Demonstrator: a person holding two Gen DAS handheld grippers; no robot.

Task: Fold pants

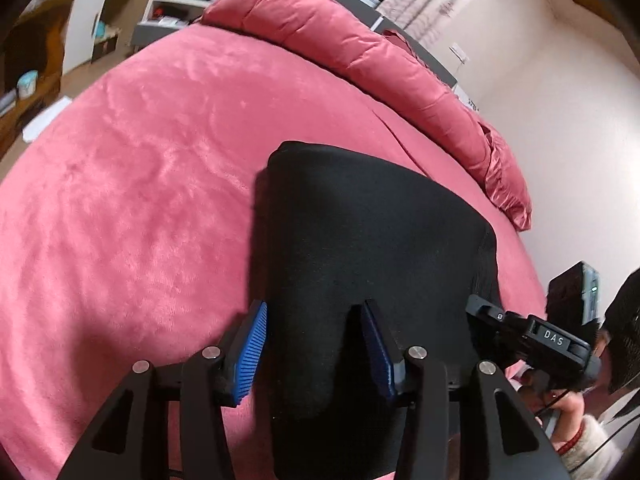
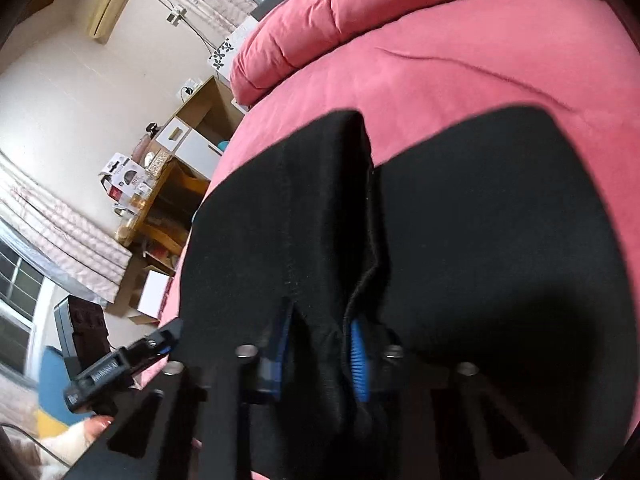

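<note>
I am holding both grippers low over the pants [image 1: 360,232], which are lying on the pink bed [image 1: 140,200] directly ahead of me, their long axis running away from my jaws toward the rolled duvet [image 1: 360,52] at the far edge.

My left gripper [image 1: 316,344] is standing spread — its blue pads [image 1: 252,352] are apart, one just off the cloth's left edge over the bed cover, the other over the black fabric, and nothing is pinched between them. My right gripper [image 2: 318,354] is the one that is working: its jaws are closing on a bunched ridge of cloth at the near end, the fabric rising between the pads [image 2: 359,360], though blur and shadow make it hard to judge how firmly.

The near edge is what both hands are reaching, and the right one is nearer to a usable hold, so I judge the coming move to be a lift of this end forward along the long axis, toward the far end.

The pants are looking plain black, soft and matte. From the right wrist they are showing two lobes parted by a pink notch, with a seam and a raised fold line running lengthwise — already doubled over, I think, and fairly smooth.
</note>
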